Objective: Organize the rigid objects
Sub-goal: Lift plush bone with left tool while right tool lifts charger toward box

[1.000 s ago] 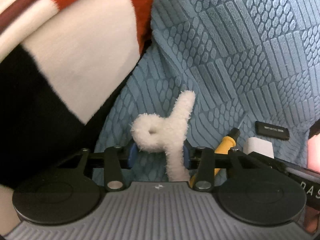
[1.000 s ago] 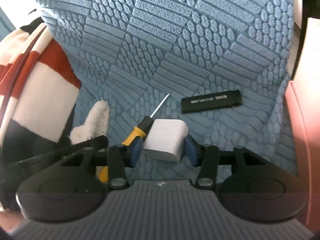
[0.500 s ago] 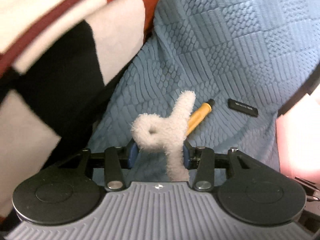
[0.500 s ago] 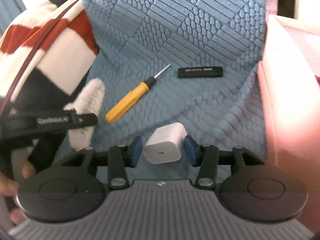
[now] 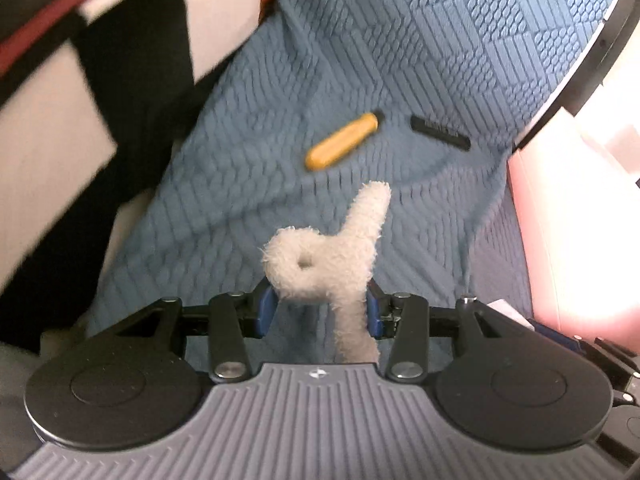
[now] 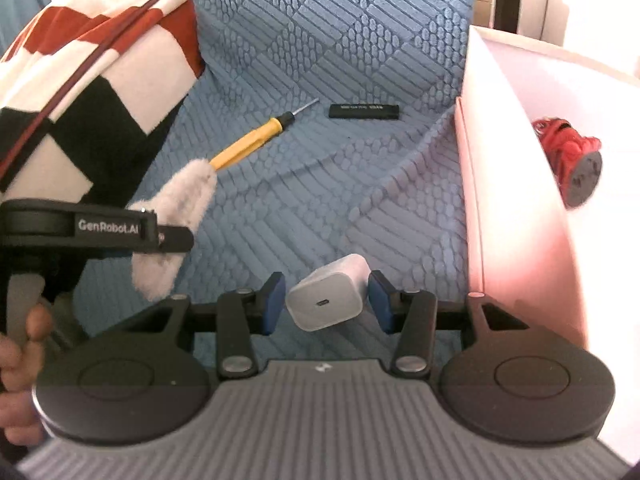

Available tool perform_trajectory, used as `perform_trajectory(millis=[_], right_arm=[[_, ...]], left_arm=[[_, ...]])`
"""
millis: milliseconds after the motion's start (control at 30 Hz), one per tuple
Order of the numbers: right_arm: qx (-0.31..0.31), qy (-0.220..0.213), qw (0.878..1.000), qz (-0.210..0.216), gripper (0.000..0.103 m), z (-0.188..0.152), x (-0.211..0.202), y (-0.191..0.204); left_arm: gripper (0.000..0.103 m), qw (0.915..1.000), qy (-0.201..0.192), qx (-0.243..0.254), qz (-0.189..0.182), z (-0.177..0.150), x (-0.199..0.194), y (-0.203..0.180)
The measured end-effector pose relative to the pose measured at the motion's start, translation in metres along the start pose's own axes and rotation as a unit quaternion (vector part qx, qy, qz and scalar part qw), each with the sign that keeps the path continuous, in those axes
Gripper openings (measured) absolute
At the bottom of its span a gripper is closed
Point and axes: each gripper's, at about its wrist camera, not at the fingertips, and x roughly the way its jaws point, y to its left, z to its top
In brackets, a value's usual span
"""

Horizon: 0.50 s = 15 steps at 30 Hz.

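The fuzzy white loop (image 5: 326, 258) sits pinched in your left gripper (image 5: 320, 306), held above the blue quilted cover (image 6: 320, 40). The yellow screwdriver (image 6: 252, 142) and black stick (image 6: 363, 111) lie apart on the cover. Your right gripper (image 6: 326, 302) clamps the white charger (image 6: 328, 298) beside the pink box (image 6: 516, 184), which holds red thread (image 6: 564, 148).

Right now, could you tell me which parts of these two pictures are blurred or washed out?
Left wrist view: the striped blanket and screwdriver are smeared by motion, the pink box is blown out, and the fluffy toy stays sharp. Right wrist view: mostly crisp; the box wall glares and the red spool is slightly soft.
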Motion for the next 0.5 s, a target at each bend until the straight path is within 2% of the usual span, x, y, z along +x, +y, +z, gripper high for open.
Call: perform_trajectory(millis=[233,400,500], right_arm=[[-0.004,0.003,1.0,-0.002,0.049,-0.015,-0.006,-0.002],[-0.008,0.007,1.0,-0.003,0.05,-0.015,-0.001,0.0],[0.004,0.008,1.0,-0.006,0.05,-0.013,0.0,-0.002]], left_arm=[[0.05,0.9996,0.014,-0.019,0.018,-0.009,0.006,0.005],[0.051,0.9995,0.019,-0.003,0.025,-0.01,0.01,0.0],[0.056,0.9994,0.023,-0.009,0.024,-0.01,0.01,0.001]])
